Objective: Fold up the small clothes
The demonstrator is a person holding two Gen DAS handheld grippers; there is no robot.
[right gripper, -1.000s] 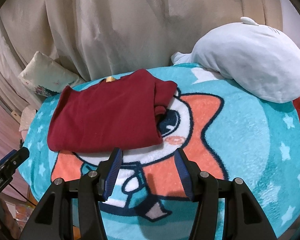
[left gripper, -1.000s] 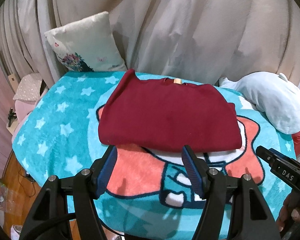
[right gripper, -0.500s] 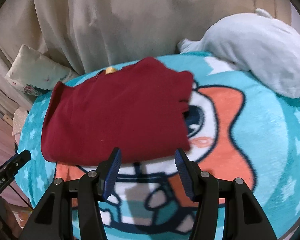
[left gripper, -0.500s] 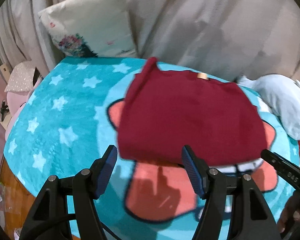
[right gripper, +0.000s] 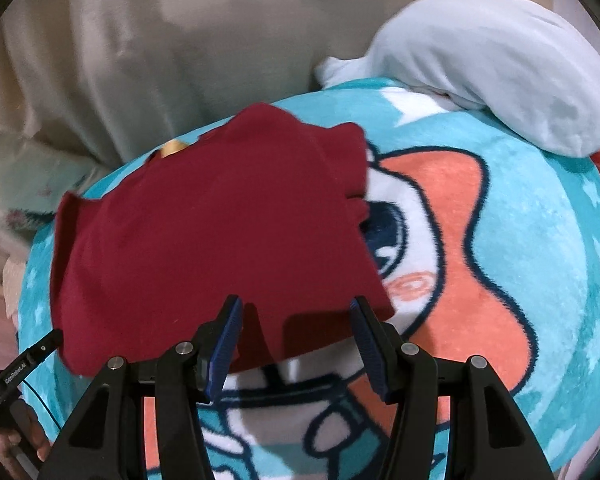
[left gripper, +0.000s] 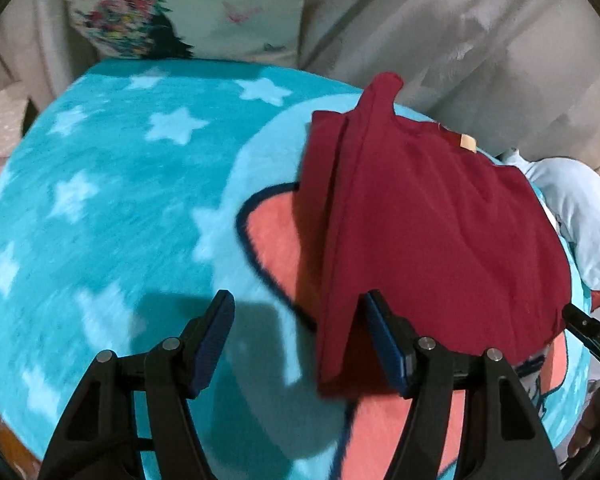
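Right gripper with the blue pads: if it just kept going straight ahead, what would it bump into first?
Most likely the folded dark red garment. The open right gripper points at its near edge, which lies between the two fingers on the turquoise cartoon blanket. How high the gripper sits above the cloth is unclear.

Turquoise star-print blanket (left gripper: 112, 200) with orange cartoon figure covers surface. Floral cushion (left gripper: 172, 12) upper left of left view. Pale blue plush toy (right gripper: 496, 60) upper right of right view. Beige curtain (right gripper: 140, 48) behind.
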